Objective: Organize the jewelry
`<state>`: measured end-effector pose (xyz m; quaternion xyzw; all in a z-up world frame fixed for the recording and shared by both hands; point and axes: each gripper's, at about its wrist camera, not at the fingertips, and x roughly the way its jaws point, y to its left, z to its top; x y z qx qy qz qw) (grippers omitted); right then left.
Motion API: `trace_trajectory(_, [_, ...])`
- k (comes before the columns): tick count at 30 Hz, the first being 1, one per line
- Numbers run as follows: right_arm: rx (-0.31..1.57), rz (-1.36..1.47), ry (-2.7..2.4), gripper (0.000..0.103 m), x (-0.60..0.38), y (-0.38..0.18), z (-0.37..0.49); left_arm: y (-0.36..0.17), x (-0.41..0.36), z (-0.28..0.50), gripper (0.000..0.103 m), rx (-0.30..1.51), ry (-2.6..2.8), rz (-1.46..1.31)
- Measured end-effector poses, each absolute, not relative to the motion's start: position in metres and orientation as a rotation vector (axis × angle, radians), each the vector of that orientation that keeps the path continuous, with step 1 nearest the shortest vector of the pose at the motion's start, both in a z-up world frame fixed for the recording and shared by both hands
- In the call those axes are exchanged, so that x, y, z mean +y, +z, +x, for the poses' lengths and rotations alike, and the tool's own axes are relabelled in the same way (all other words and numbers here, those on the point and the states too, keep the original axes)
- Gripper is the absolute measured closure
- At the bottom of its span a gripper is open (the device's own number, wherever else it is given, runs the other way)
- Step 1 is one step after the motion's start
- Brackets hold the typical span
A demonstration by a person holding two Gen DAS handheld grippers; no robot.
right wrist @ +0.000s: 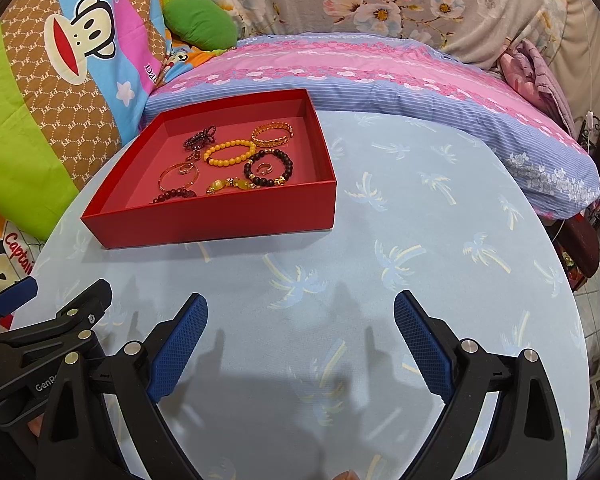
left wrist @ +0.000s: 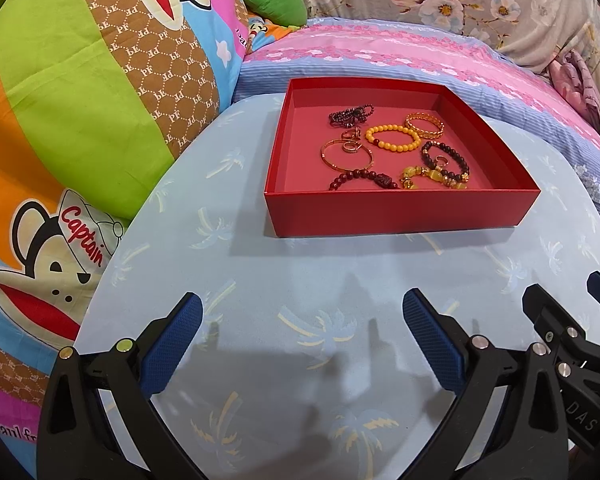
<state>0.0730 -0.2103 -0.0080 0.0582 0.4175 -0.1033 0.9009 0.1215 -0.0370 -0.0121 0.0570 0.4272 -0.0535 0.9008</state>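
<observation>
The work surface is a round table (left wrist: 300, 280) covered in smooth pale-blue cloth printed with faint palm trees. A shallow square red box (left wrist: 396, 210), apparently matte card with straight walls, sits on the far half of the table. All the jewelry lies loose on its pink floor:

- a yellow bead bracelet (left wrist: 392, 138), glossy round beads, near the centre;
- a gold filigree bangle (left wrist: 424, 126), just beside it toward the far right;
- a thin gold hoop bangle (left wrist: 346, 156), with small rings inside and near it;
- a black bead bracelet (left wrist: 446, 160) with gold spacers, a ring inside its loop;
- a dark red bead bracelet (left wrist: 364, 180) against the near wall;
- a dark bead chain (left wrist: 350, 115), bunched at the far side.

Behind the table lie a pink-and-blue striped pillow (right wrist: 380, 72), cartoon-print bedding (left wrist: 80, 100) and a floral cloth (right wrist: 380, 0).

The left gripper (left wrist: 302, 336) hovers low over the near table edge, pointing toward the box; its blue textured pads are spread wide and hold nothing. The right gripper (right wrist: 300, 336) sits alongside in the same pose, fingers equally spread and empty, with the box ahead to its left.
</observation>
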Motion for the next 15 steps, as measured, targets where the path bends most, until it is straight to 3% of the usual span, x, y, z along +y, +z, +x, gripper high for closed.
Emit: trace_trajectory(15, [0.863, 0.121, -0.214, 0.013, -0.2109, -0.0076, 0.0726, -0.0113, -0.0375, 0.1202, 0.007, 0.884, -0.112, 0.117])
